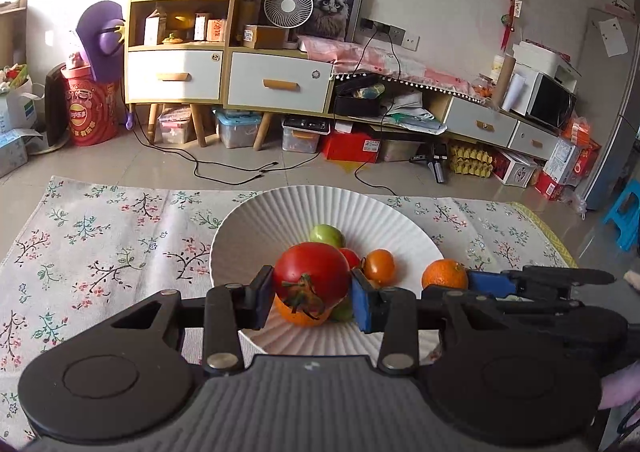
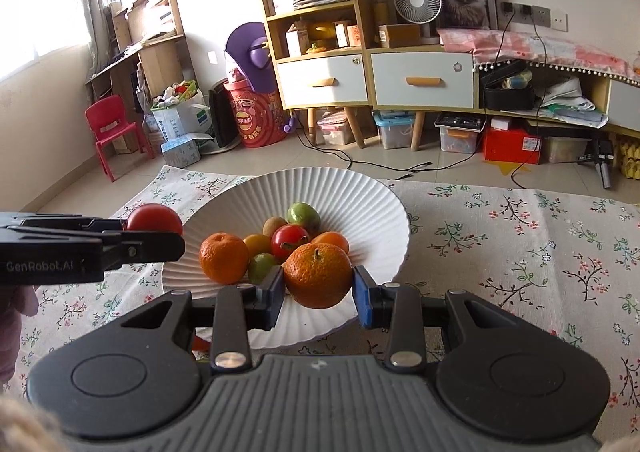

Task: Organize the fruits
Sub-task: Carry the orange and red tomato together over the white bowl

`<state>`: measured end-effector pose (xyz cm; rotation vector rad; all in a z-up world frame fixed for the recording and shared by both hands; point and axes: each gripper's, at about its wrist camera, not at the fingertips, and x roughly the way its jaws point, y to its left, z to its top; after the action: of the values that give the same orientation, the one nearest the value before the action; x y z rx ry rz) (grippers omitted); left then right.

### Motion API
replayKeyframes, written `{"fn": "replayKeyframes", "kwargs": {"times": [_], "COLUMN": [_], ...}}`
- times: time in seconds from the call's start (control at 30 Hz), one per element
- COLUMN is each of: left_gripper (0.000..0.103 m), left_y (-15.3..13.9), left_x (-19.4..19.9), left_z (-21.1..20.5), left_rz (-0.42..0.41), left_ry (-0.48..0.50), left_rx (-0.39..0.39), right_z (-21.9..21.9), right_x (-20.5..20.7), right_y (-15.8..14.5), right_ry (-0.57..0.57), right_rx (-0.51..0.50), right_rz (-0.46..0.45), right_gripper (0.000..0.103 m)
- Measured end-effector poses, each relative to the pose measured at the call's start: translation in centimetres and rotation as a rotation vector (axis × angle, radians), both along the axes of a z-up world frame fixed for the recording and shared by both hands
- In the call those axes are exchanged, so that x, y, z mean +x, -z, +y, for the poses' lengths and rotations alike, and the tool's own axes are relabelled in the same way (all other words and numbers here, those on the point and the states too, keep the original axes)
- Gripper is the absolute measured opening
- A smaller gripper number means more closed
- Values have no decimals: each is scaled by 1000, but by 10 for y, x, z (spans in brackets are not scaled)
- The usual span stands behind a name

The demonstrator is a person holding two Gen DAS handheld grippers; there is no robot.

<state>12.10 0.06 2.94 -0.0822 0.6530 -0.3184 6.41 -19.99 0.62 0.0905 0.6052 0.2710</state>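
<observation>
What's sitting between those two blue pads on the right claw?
A large orange, in the right wrist view. The right claw has a blue pad on each side of it, above the near rim of the white ribbed bowl.

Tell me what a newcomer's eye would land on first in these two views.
First, the big red tomato clamped in the left gripper and the orange clamped in the right gripper, both held over the near side of the white ribbed bowl. Next, the small pile of fruit in that bowl, which sits on a floral tablecloth.
</observation>
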Motion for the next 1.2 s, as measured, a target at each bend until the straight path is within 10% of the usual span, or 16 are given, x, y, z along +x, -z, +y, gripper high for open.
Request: {"fn": "replayKeyframes", "kwargs": {"times": [0.47,1.2], "left_gripper": [42,50], "left_y": [19,18], "left_x": [62,68], "left_z": [2,-5], "left_rz": [162,175], "left_ry": [-69,-49], "left_rx": [-58,-23], "right_z": [4,6], "right_x": [11,14], "right_y": [6,8], "right_ry": [-39,-39], "right_rx": [-66,-82], "right_rz": [-16,-15], "right_gripper": [33,42]}}
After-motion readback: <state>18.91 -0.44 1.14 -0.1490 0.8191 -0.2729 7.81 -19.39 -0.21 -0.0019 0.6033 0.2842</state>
